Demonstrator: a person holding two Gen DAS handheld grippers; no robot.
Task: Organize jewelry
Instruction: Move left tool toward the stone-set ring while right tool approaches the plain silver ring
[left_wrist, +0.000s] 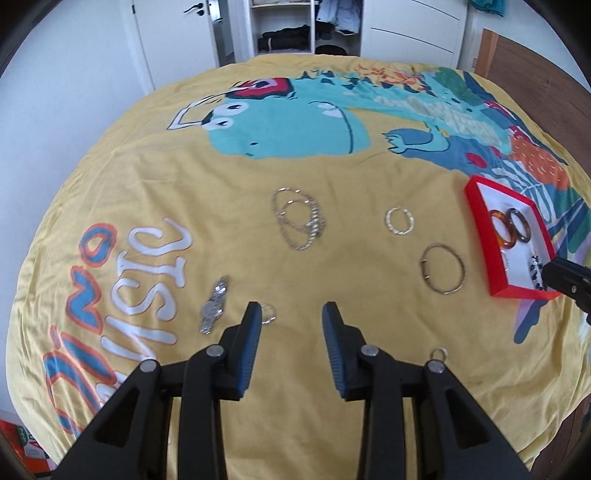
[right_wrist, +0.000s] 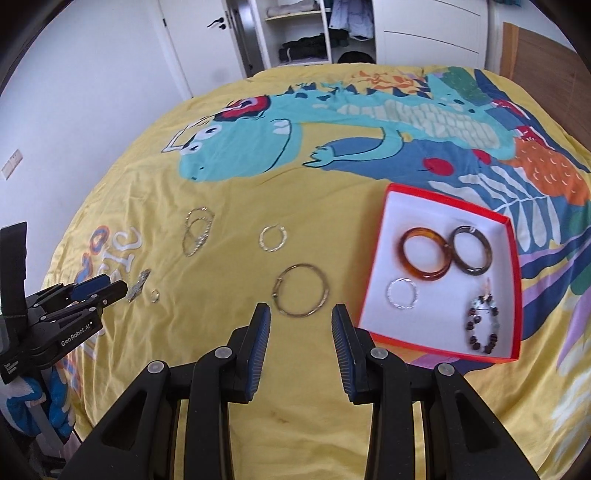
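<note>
With both my left tongs (left_wrist: 291, 319) and right tongs (right_wrist: 301, 323) released and empty, loose bangles (right_wrist: 300, 295) beside the box (right_wrist: 380, 236) could snag in the soft quilt (right_wrist: 221, 369) when pinched.

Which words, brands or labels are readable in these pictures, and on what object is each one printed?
"GenRobot.AI": white print on the side of the left gripper.
"Dino": orange-and-blue letters printed on the yellow bedspread.
"Music": white letters beside it, same bedspread.
Small white label low on that gripper's body: too small to read.
</note>
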